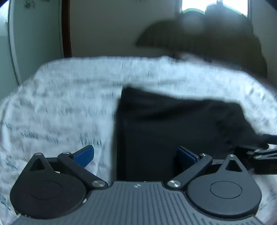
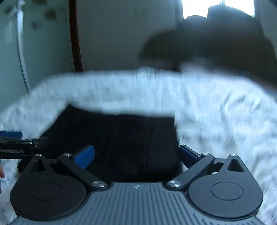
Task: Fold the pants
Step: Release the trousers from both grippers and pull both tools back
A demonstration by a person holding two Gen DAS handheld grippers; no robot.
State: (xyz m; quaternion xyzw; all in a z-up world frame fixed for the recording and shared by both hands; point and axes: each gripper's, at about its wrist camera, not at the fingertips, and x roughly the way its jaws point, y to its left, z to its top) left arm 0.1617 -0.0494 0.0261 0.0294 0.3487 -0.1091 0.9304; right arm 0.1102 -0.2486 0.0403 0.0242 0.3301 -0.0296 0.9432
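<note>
A bed (image 1: 60, 97) covered with a white sheet (image 2: 216, 112) printed with fine dark marks fills most of both wrist views, its far edge running against a pale wall (image 1: 107, 29) with a dark brown door frame (image 1: 66, 29) at the far left corner. Past the far right corner a large dark rounded shape (image 1: 207, 39) stands in front of a bright window (image 2: 216, 7); motion blur hides what it is. The black pants (image 1: 173, 124) lie on the sheet near the bed's near edge, folded into a compact block with a straight left side and a fairly straight far side; in the right wrist view the same block (image 2: 112, 142) shows a faint vertical seam or fold line toward its right side. The left gripper (image 1: 135, 154) hangs above the pants' left edge with its 2 blue-padded jaws spread wide, 1 pad over the white sheet and 1 over the black cloth, neither pressing on anything. The right gripper (image 2: 136, 154) hangs above the pants' right portion, its jaws likewise spread wide and nothing pinched between them, the right pad just past the cloth's right edge. Each gripper's dark linkage shows at the side of the other's view.
</note>
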